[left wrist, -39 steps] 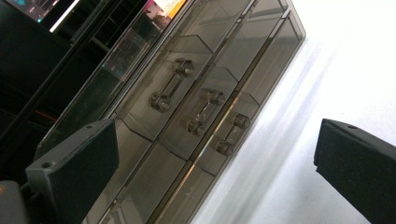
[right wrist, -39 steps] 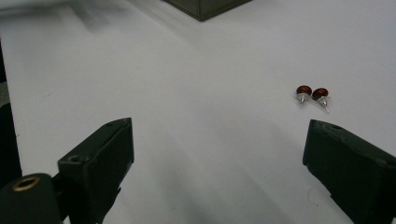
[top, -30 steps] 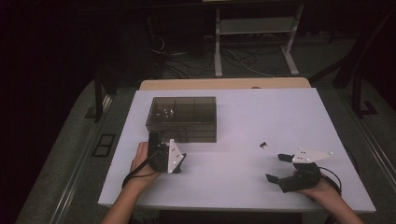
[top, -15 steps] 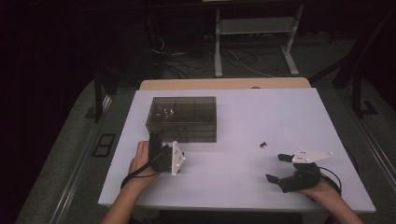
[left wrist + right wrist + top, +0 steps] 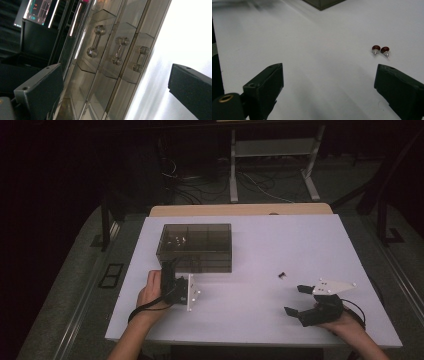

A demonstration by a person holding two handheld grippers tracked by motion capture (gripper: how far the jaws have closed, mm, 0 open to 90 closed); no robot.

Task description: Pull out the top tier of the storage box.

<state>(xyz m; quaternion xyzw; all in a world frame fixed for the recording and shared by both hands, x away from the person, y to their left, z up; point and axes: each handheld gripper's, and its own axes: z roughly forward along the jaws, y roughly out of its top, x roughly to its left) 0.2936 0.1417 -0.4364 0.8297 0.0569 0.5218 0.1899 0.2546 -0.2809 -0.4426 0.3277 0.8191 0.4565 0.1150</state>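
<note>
At the left of the high view the left gripper (image 5: 176,287) sits just below the near-left corner of the smoky compartment box (image 5: 195,247); in its own view the jaws stand wide apart with nothing between them, and the box's tinted front wall (image 5: 110,62) runs up the middle of the frame, its small clear knobs (image 5: 96,41) in a row toward the upper centre; this looks to me like a hand positioned to steady or open the box while the other one fetches. Moving right across the white counter (image 5: 260,305), a pair of small dark-red stud earrings (image 5: 282,275) lies in the open, right of the box and well clear of it. Further right, in the lower right of the high view, the right gripper (image 5: 300,301) rests low over the counter, jaws spread wide and empty. In the right gripper view the earrings (image 5: 381,50) lie side by side at the right of centre, ahead of the jaws and nearer the right one, not yet between them. To do the pick well, I would judge the hand needs to swing slightly right so the studs sit centred in the gap, come down almost to the surface, and close gently; they are tiny, and a hard or off-centre pinch could flick them away.
</note>
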